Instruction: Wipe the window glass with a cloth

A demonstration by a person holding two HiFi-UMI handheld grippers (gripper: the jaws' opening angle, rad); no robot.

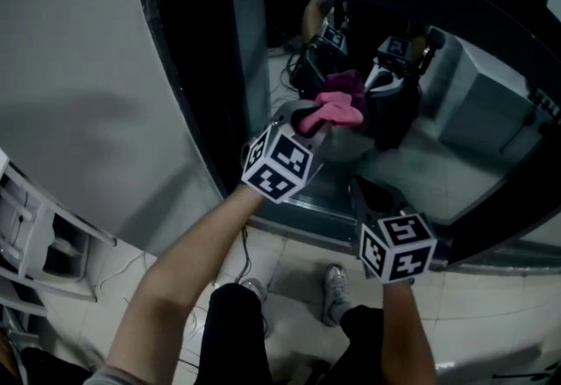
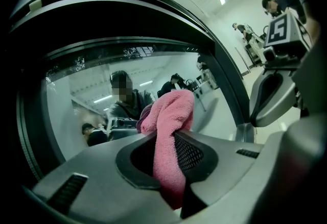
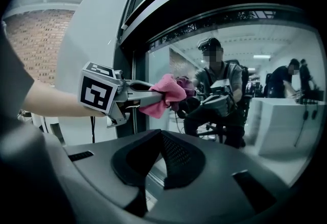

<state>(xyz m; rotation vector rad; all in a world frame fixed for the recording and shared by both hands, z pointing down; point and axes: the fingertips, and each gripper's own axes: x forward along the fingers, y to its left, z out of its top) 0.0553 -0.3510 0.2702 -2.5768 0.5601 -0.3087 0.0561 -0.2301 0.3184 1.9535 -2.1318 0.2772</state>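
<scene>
A pink cloth (image 1: 331, 110) is bunched against the dark, reflective window glass (image 1: 473, 155), and my left gripper (image 1: 307, 122) is shut on it. In the left gripper view the cloth (image 2: 169, 116) sticks out from between the jaws, with its far end on the glass (image 2: 92, 95). My right gripper (image 1: 370, 199) hangs lower and to the right, close to the glass, with its jaws together and nothing in them (image 3: 162, 139). From the right gripper view the left gripper (image 3: 145, 94) and the cloth (image 3: 166, 93) show at the pane's left edge. The glass (image 3: 265, 54) mirrors the person and both grippers.
A dark window frame (image 1: 188, 67) curves down the left of the pane, with a white wall (image 1: 79, 67) beside it. A sill (image 1: 329, 218) runs below the glass. A white rack (image 1: 35, 238) stands at the lower left. My shoes (image 1: 335, 291) and cables rest on the tiled floor.
</scene>
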